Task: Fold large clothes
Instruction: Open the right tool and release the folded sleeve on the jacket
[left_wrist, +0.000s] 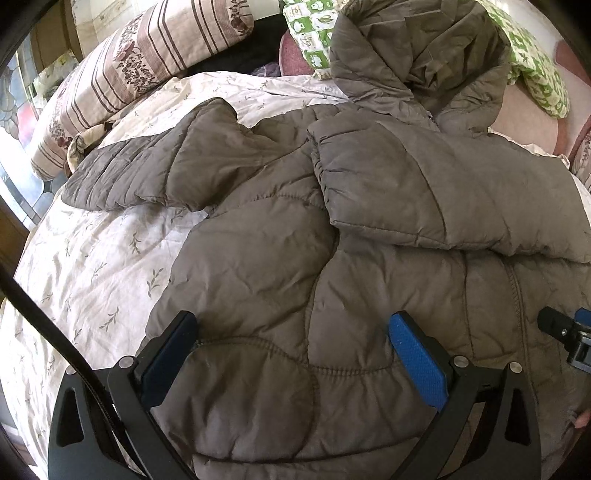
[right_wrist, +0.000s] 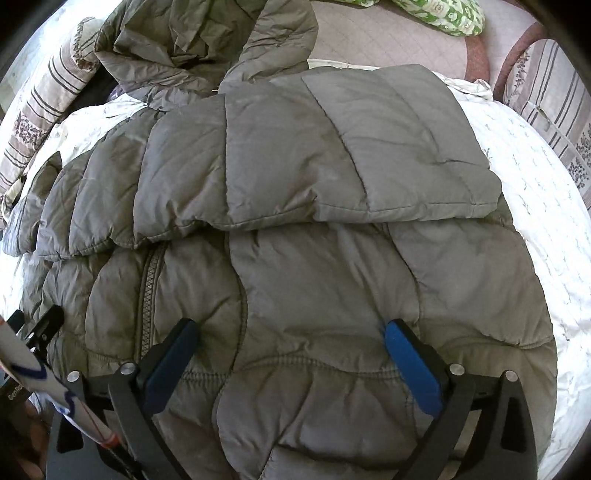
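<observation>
1. Two claws, my left gripper (left_wrist: 291, 325) and right gripper (right_wrist: 291, 332), stand wide over the near hem of the jacket (left_wrist: 332, 221), holding nothing.
2. It lies on the bed quilt (left_wrist: 92, 258), one sleeve (right_wrist: 351, 155) folded across.
3. I judge they aim to grasp the hem for folding it far.

A: What's the jacket (left_wrist: 280, 258) you're facing like?
B: Grey-brown, quilted, puffy. You've got it lying flat on the bed (left_wrist: 92, 266), its hem towards you.
A: And its sleeves?
B: One sleeve (right_wrist: 332, 155) is folded across the chest; the other sleeve (left_wrist: 147, 173) lies out sideways. The hood (right_wrist: 192, 40) is crumpled at the far end.
</observation>
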